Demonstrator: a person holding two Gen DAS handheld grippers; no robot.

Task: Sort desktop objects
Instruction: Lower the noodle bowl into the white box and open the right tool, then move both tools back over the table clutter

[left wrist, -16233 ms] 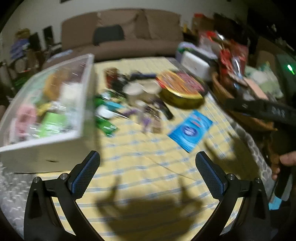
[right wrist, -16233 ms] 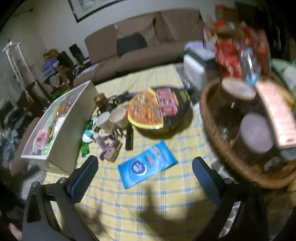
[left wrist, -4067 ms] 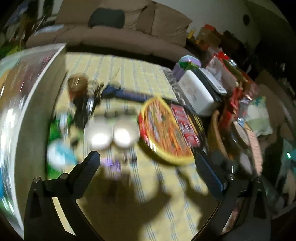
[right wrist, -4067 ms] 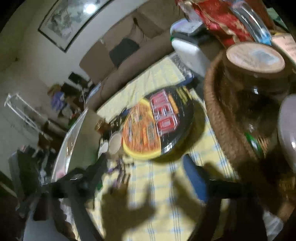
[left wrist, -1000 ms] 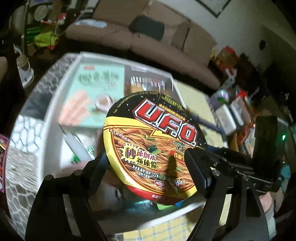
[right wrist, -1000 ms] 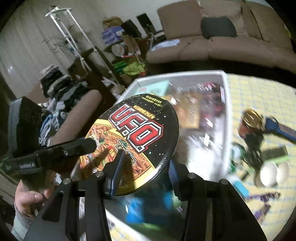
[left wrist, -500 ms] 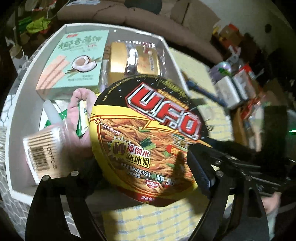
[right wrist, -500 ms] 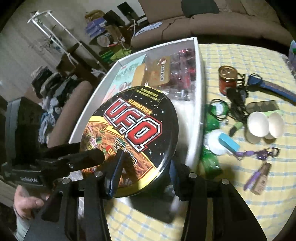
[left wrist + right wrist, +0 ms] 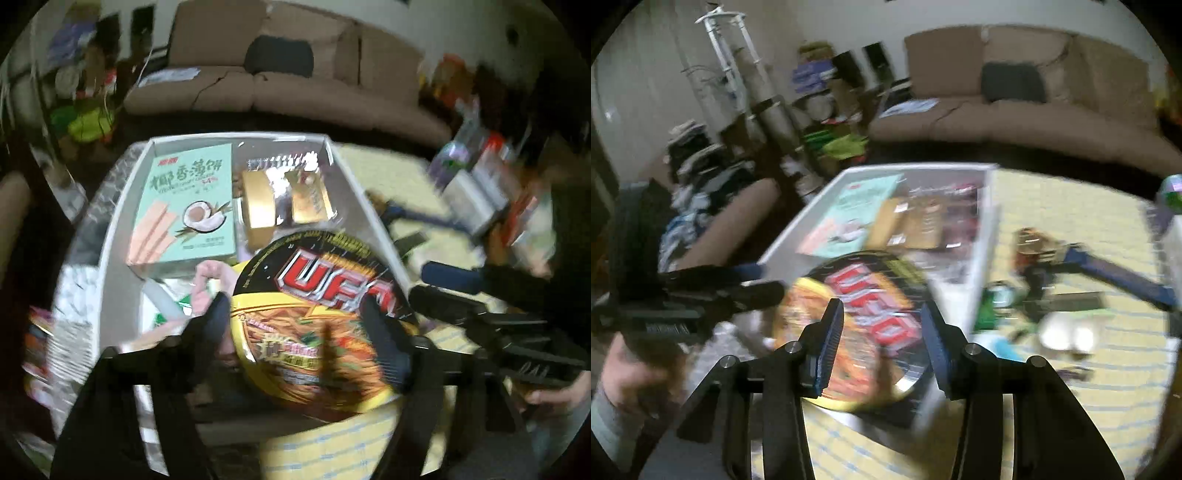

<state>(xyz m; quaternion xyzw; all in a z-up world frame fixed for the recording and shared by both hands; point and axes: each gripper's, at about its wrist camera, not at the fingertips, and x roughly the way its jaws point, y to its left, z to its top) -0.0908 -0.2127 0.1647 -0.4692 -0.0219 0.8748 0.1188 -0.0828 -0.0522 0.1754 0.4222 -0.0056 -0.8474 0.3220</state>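
noodle bowl (image 9: 317, 314): round UFO instant-noodle tub, printed lid up, lying tilted in the near-right corner of the white bin (image 9: 118, 236); its near rim looks to ride on the bin's near wall, hard to confirm through blur.
bin contents: mint wafer box (image 9: 184, 206) at far-left, gold-wrapped packs (image 9: 284, 206) at far-right, both apart from the bowl. Pink item and small bits just left of the bowl, partly hidden.
left gripper (image 9: 299, 339): jaws closing, pads either side of the bowl in view but not pressing on it; holds nothing.
right gripper (image 9: 882, 343): jaws closing, roughly half span, bowl behind the gap, no pad contact visible; holds nothing.
weight: judged light, dry noodles in a thin foam or plastic shell.
stiffness: rim stiff, sidewall and film lid likely to dent under a hard pinch.
slip: glossy shrink wrap, probably slick against the pads.
grip point: across the rim at opposite sides, one gripper each; the diameter looks too wide for one pair of jaws.
risk: if it does rest on the wall it could slide back onto the yellow checked cloth (image 9: 1071, 206); a nudge toward the bin's middle should seat it flat.
rest of table: cups, cables, small clutter along the bin's right wall, unsorted.
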